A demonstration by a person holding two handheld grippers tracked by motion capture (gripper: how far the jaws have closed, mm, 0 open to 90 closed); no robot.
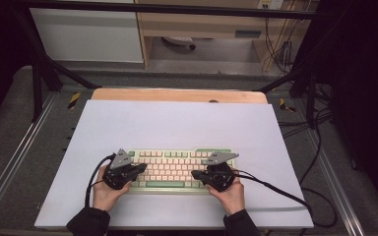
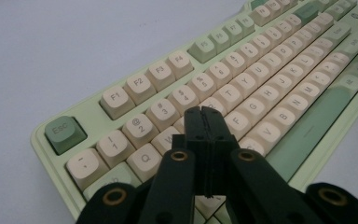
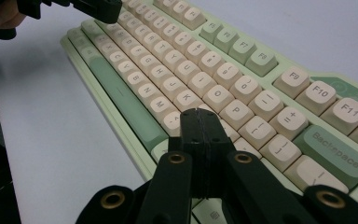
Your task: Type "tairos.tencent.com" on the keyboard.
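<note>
the keyboard (image 1: 177, 169) lies flat near the front edge of the white sheet (image 1: 177, 123) that covers the bench, its long side running across. it has a pale green case, cream keys and darker green esc, backspace and space keys. it looks stiff and fairly heavy for its size, so it should stay put under a light press; the smooth plastic case might slide on the sheet if shoved sideways. the keys are the delicate part: each cap sits on a stem and could pop off if pried from below. a straight push down on one cap is likely the safest contact, and for moving the keyboard the bare case edges at its two ends would be the place to grip.

the left tool (image 2: 208, 122) hovers over the keyboard's left end, tips above the keys near w and e, jaws pressed together with nothing between them. the right tool (image 3: 200, 122) hangs over the keyboard's right end, tips near the p and l keys, jaws likewise together and empty. whether either tip touches a cap i cannot tell.
</note>
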